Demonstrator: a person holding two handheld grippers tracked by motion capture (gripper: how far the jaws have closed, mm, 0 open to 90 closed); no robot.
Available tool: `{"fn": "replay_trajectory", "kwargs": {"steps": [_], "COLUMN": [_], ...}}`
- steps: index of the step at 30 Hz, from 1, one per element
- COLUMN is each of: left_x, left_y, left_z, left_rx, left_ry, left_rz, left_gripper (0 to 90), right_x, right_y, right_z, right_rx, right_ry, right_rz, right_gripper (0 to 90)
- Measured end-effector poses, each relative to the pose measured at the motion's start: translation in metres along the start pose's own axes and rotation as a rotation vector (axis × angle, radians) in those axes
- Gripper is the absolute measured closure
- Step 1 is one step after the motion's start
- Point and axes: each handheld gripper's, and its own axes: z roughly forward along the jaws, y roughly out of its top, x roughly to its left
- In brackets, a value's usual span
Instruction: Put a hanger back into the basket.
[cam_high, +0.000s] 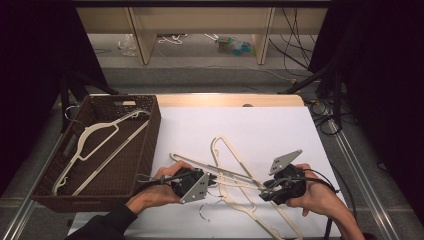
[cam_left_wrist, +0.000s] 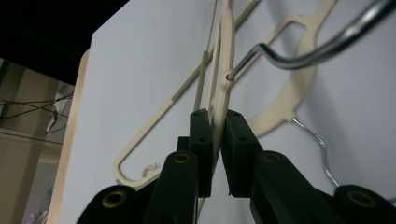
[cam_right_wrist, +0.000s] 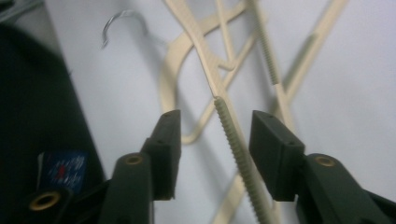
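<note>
The left gripper (cam_left_wrist: 215, 140) has its fingers clamped on one cream hanger (cam_left_wrist: 223, 56) low in the centre of the high view, on the white table (cam_high: 260, 125); the right gripper (cam_right_wrist: 215, 154) stands with fingers apart around a ribbed bar (cam_right_wrist: 238, 154), not pressing. The tangled hangers (cam_high: 235, 175) could drag along, their hooks snagging, if the person lifts; no writing is readable.

Black jaws, brass rivets, dark sleeve (cam_high: 107, 224)

The near hanger (cam_high: 260, 210) runs off the near edge; floor clutter (cam_high: 232, 45) is too small to identify.
</note>
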Motion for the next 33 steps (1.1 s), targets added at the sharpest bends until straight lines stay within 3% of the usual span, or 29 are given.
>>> {"fn": "replay_trajectory", "kwargs": {"steps": [1,3,4,5,6,11,18,22,25,33], "left_x": [0.003,0.009,0.013,0.016,0.019,0.036,0.051,0.061,0.068,0.08], "left_y": [0.001,0.002,0.002,0.001,0.001,0.001,-0.002,-0.004,-0.006,-0.005], "left_z": [0.0,-0.001,-0.002,-0.003,-0.004,-0.007,-0.01,-0.014,-0.017,-0.031], "left_rx": [0.007,0.014,0.019,0.025,0.025,0.015,0.018,0.039,0.042,0.022], "left_ry": [0.002,0.014,0.021,0.028,0.036,0.066,0.082,0.096,0.091,0.096], "left_rz": [-0.005,-0.018,-0.024,-0.033,-0.046,-0.141,-0.268,-0.368,-0.468,-0.598], "left_gripper": [83.7,84.1,84.9,85.1,85.3,85.6,85.7,85.7,85.6,85.6], "right_x": [-0.001,-0.001,-0.004,-0.004,-0.005,-0.004,-0.002,0.0,0.004,0.008], "right_y": [0.002,0.003,0.004,0.004,0.004,0.006,0.003,0.001,0.0,-0.005], "right_z": [-0.009,-0.013,-0.022,-0.025,-0.029,-0.045,-0.042,-0.036,-0.03,-0.017], "right_rx": [-0.056,-0.071,-0.142,-0.176,-0.192,-0.267,-0.29,-0.275,-0.259,-0.245], "right_ry": [-0.055,-0.066,-0.097,-0.122,-0.147,-0.182,-0.193,-0.177,-0.173,-0.157], "right_rz": [0.024,0.029,0.019,0.029,0.026,0.055,0.068,0.065,0.072,0.075], "right_gripper": [47.3,44.2,42.4,42.2,41.1,37.9,36.3,35.3,34.5,32.5]}}
